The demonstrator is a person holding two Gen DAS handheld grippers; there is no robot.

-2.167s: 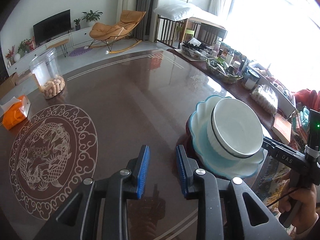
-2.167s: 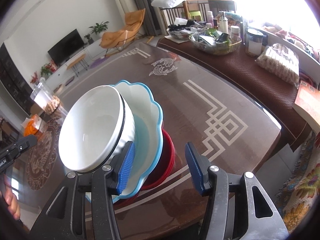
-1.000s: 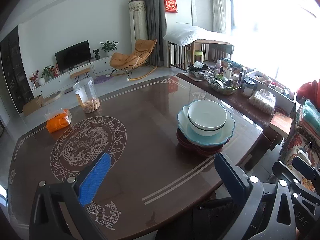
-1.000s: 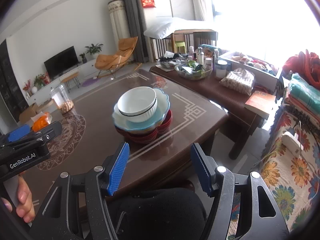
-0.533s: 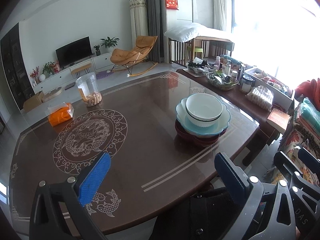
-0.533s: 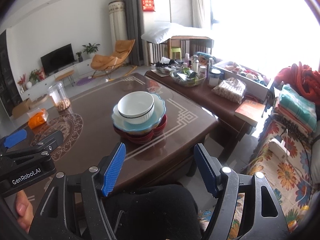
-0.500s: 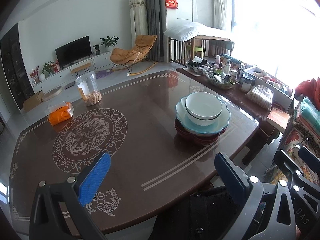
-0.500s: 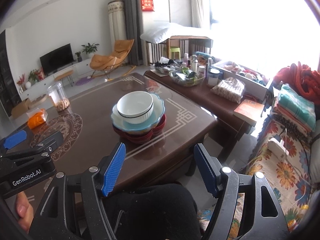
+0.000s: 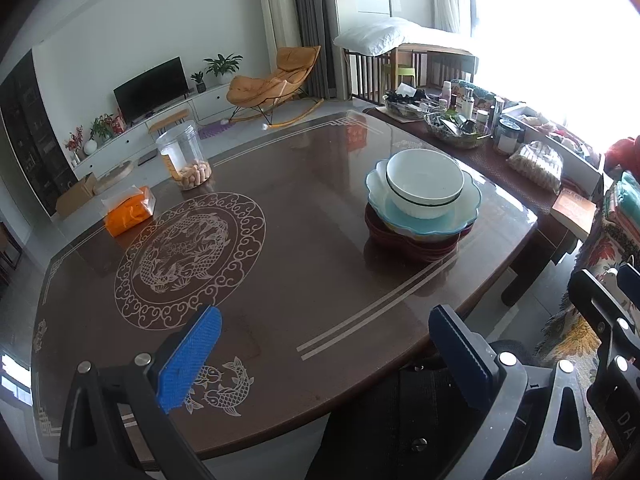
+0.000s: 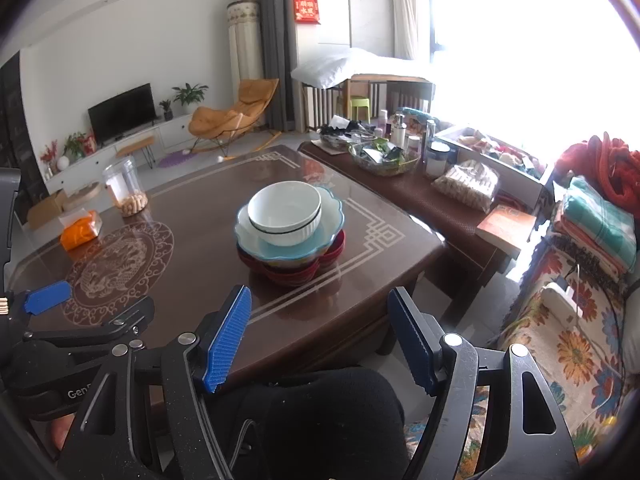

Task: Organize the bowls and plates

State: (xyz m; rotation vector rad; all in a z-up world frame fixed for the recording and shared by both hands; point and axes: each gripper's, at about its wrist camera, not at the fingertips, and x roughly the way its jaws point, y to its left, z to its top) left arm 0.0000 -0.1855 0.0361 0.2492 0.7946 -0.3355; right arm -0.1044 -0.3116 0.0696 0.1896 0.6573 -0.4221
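Behind the stack a bright living room opens, with a television and an orange rocking chair at the far wall. On the dark wooden table (image 9: 304, 240) stands the stack: a white bowl (image 10: 285, 210) inside a blue scalloped plate (image 10: 332, 216), on red dishes (image 10: 296, 272). Left of the stack, well apart, are an orange tissue pack (image 9: 130, 212) and a clear jar (image 9: 184, 156).

Both tools hang at the near table edge, well short of the stack. The left gripper (image 9: 324, 356) has its jaws wide apart, empty. The right gripper (image 10: 320, 340) has just been opening, and nothing is between its jaws. The stack lies straight ahead of the right gripper, and ahead and to the right of the left one, so I judge the right hand is nearer. Being round, the stack has no long axis.

On the left tool I read "Gen"; the red wall hanging (image 10: 307, 7) has characters too small for me.
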